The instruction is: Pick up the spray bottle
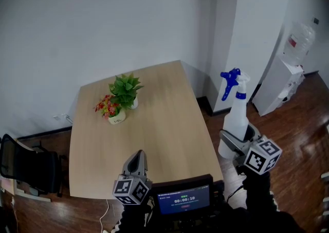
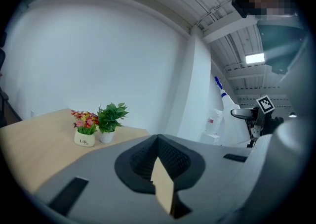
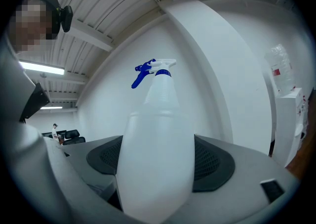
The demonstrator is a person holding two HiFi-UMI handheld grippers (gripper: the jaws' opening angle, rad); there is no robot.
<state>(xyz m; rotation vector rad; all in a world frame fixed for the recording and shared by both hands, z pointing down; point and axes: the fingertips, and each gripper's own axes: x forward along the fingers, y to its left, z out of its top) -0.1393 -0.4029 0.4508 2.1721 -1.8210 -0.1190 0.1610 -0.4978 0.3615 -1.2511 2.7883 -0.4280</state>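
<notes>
The spray bottle [image 1: 236,115] is white with a blue trigger head. It is held upright in the air, off the right edge of the wooden table [image 1: 164,124]. My right gripper [image 1: 234,142] is shut on its lower body. In the right gripper view the bottle [image 3: 158,139] fills the space between both dark pads, with its blue nozzle pointing left. My left gripper [image 1: 138,159] hovers over the table's near edge with its jaws together and nothing held. In the left gripper view, the left gripper [image 2: 158,139] has its tips meeting, and the bottle [image 2: 224,99] shows far to the right.
A green potted plant [image 1: 126,89] and a small pot of red flowers [image 1: 109,108] stand at the table's far left. A white water dispenser [image 1: 281,80] stands by the right wall. A black chair [image 1: 25,167] sits at the left, and a small screen [image 1: 184,198] is below me.
</notes>
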